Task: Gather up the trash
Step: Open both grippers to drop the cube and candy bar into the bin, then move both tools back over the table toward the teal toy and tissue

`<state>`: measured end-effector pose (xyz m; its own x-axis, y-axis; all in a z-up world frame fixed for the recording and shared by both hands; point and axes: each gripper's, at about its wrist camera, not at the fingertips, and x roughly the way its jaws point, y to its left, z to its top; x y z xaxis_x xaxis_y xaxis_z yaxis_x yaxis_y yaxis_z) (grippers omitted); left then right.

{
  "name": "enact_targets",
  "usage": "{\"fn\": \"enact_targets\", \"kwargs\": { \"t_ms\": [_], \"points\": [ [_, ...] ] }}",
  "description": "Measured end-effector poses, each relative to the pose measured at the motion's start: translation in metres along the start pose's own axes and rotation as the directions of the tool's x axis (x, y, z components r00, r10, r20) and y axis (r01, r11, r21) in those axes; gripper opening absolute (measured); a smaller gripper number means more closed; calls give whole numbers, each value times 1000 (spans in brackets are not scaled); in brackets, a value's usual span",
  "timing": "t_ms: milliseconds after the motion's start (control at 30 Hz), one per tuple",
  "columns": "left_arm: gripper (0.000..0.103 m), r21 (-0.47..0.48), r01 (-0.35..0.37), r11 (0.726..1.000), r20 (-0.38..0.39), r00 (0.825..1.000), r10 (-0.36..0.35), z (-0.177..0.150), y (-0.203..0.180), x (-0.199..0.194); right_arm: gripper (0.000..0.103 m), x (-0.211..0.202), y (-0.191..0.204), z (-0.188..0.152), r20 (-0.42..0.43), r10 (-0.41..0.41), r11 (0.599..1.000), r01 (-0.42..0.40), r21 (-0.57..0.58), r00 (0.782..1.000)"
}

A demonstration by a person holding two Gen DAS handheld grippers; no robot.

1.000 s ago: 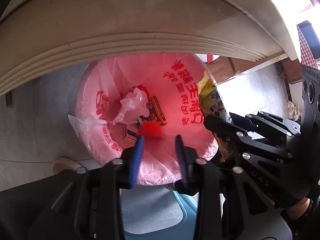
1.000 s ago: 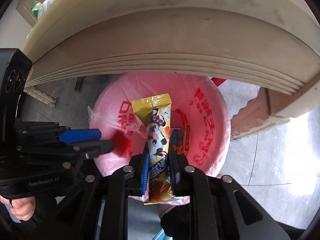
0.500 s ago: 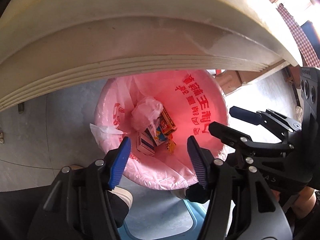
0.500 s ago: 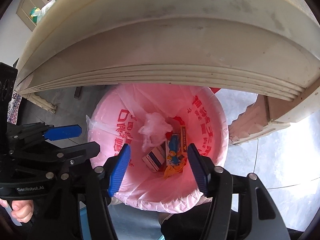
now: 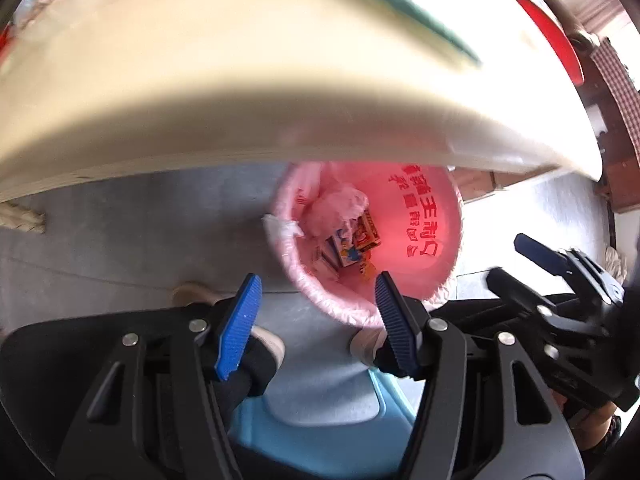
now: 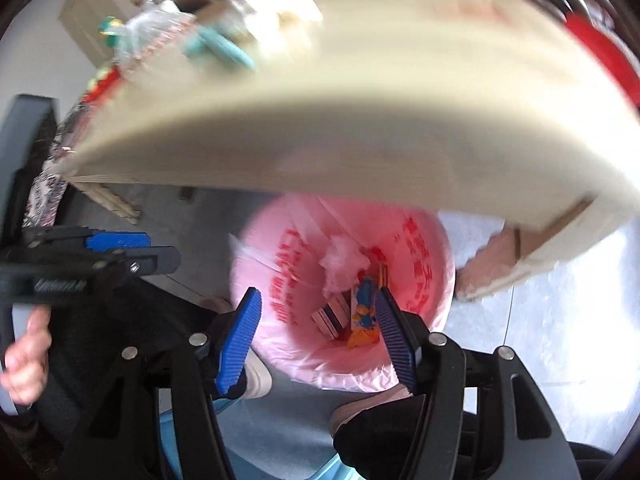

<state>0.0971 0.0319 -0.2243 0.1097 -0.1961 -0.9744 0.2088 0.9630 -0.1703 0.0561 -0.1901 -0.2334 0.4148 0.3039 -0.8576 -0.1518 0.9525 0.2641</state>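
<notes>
A bin lined with a pink bag (image 5: 420, 208) (image 6: 280, 264) stands on the floor under the table edge. Inside lie a crumpled plastic bag (image 5: 336, 208) (image 6: 342, 260), small boxes (image 5: 358, 240) (image 6: 332, 316) and a yellow snack wrapper (image 6: 362, 322). My left gripper (image 5: 316, 284) hangs open above the bin's near rim, with nothing between its blue pads. My right gripper (image 6: 316, 298) is open over the bin too, also holding nothing. Each gripper shows in the other's view: the right gripper (image 5: 506, 260) at the right, the left gripper (image 6: 160, 250) at the left.
A thick cream table top (image 5: 280, 100) (image 6: 360, 120) overhangs the bin and fills the upper half of both views. On it lie a teal object (image 6: 220, 46), a clear plastic bag (image 6: 152, 28) and a red object (image 6: 600, 56). The person's shoes (image 5: 192, 294) and a light blue stool (image 5: 320, 420) are below.
The right gripper let go of the yellow wrapper and the left of a red scrap, and both fell into the bin. Both grippers opened and rose; the table's top face now shows.
</notes>
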Motion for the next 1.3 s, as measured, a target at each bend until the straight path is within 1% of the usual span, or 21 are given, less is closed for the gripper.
{"fn": "enact_targets", "kwargs": {
  "t_ms": [67,167,233,267,333,400,500,600,700,833,967,1067,1200,1267,1300],
  "points": [
    [59,8,-35,999,3,999,35,10,6,-30,58,-32,12,16,33,27,999,-25,-48,999],
    [60,1,-50,999,5,999,50,29,13,-67,58,-75,27,48,68,55,992,-47,-114,996],
    [62,-13,-37,999,32,999,37,45,18,-97,61,-104,34,76,97,85,987,-70,-142,992],
    [66,-19,-25,1000,46,999,26,57,20,-116,64,-115,36,87,106,91,986,-75,-150,990],
    [66,-31,-9,999,61,998,11,73,20,-139,64,-137,40,117,117,116,981,-96,-167,986],
    [66,-68,11,998,66,998,-7,91,21,-161,64,-152,45,140,129,128,978,-104,-181,983],
    [66,-162,39,986,66,997,-28,110,25,-183,65,-168,55,177,143,118,971,-83,-225,983],
    [66,-219,50,974,83,996,-33,121,25,-197,66,-171,62,197,128,115,963,-80,-256,985],
    [67,-249,80,965,61,996,-67,128,16,-189,66,-163,65,217,109,86,957,-52,-285,990],
    [67,-298,95,950,22,995,-93,138,17,-169,66,-145,66,230,77,57,944,-29,-327,995],
    [66,-356,80,931,-28,995,-96,150,22,-136,66,-120,67,235,41,19,930,-2,-368,999],
    [66,-382,73,921,-42,995,-96,160,26,-117,66,-96,65,237,-1,-5,920,4,-392,1000],
    [66,-428,74,901,-64,992,-112,177,37,-89,66,-62,60,240,-56,-23,915,-1,-404,998],
    [66,-438,64,897,-76,991,-108,184,41,-78,66,-49,58,241,-72,-27,913,-5,-409,997],
    [66,-453,59,889,-81,991,-107,187,44,-72,66,-43,57,242,-78,-29,912,-6,-411,997]
  ]
}}
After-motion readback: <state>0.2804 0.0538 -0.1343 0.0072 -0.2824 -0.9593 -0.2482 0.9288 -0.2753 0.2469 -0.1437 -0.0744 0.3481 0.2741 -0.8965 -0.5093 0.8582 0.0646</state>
